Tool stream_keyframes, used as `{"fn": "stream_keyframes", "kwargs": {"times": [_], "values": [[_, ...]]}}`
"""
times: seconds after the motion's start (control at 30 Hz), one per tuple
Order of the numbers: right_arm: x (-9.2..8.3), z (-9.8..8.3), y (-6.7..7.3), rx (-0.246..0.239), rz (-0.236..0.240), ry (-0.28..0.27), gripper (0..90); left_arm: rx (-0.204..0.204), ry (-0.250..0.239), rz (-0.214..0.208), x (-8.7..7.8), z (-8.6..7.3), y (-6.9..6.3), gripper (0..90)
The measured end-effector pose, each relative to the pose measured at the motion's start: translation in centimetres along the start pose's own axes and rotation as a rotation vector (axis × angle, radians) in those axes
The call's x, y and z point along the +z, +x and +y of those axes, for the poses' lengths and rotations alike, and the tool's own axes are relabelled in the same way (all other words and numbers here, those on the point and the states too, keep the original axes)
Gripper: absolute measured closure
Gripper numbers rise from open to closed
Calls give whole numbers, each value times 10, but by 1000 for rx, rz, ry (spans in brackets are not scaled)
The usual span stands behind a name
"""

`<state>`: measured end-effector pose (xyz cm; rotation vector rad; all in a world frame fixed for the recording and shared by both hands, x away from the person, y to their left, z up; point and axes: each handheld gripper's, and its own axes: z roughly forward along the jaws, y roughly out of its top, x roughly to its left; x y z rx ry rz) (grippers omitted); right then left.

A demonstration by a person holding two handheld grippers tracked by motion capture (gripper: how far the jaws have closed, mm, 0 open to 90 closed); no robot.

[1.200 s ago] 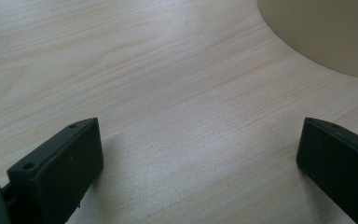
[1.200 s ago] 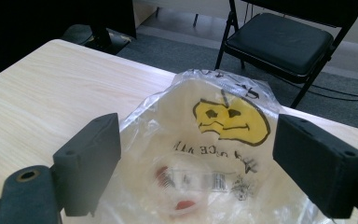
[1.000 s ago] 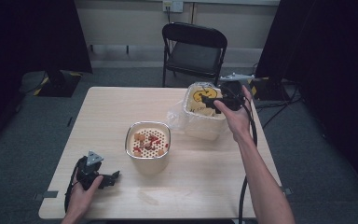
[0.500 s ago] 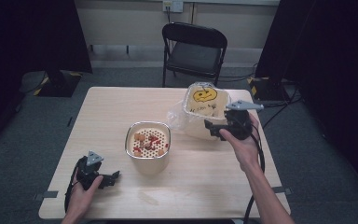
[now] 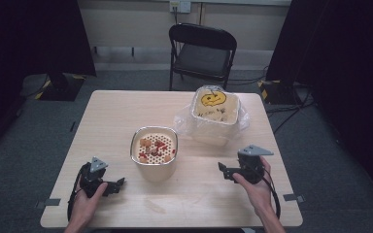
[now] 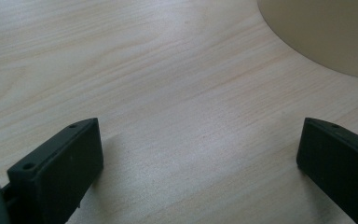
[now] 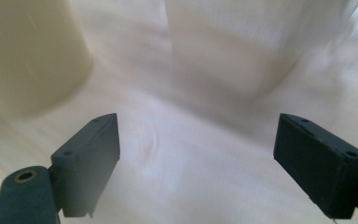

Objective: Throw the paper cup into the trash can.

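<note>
L gripper & R gripper low over table, jaws spread, empty; pot btwn them.

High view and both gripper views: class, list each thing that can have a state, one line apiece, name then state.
Round cream perforated container: upright, uncovered, red and orange pieces inside.
Square white tub with yellow pumpkin face: upright, uncovered, sitting in a clear plastic bag.
Left gripper: open, empty, low at the wooden table.
Right gripper: open, empty.
Black folding chair: unfolded, unoccupied.
</note>
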<state>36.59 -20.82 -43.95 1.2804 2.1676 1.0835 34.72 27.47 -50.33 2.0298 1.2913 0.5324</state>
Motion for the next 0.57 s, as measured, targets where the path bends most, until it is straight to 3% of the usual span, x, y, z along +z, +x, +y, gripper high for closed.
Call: {"fn": "stream_keyframes", "kwargs": {"times": [0.17, 0.23, 0.3, 0.37, 0.57], "values": [[24, -33, -9, 10, -32, 77, 148, -2, 2, 0, 0, 0, 0, 0], [26, -37, -9, 12, -48, 92, 150, 5, 8, 0, 0, 0, 0, 0], [29, -39, -8, 2, -102, 110, 147, 10, 9, 2, 0, 0, 1, 0], [34, -43, -7, -9, -104, 130, 132, 10, 8, 3, 0, 0, 1, 0], [36, -48, -8, 1, -98, 81, 118, 10, 8, 3, 0, 0, 1, 0]]}}
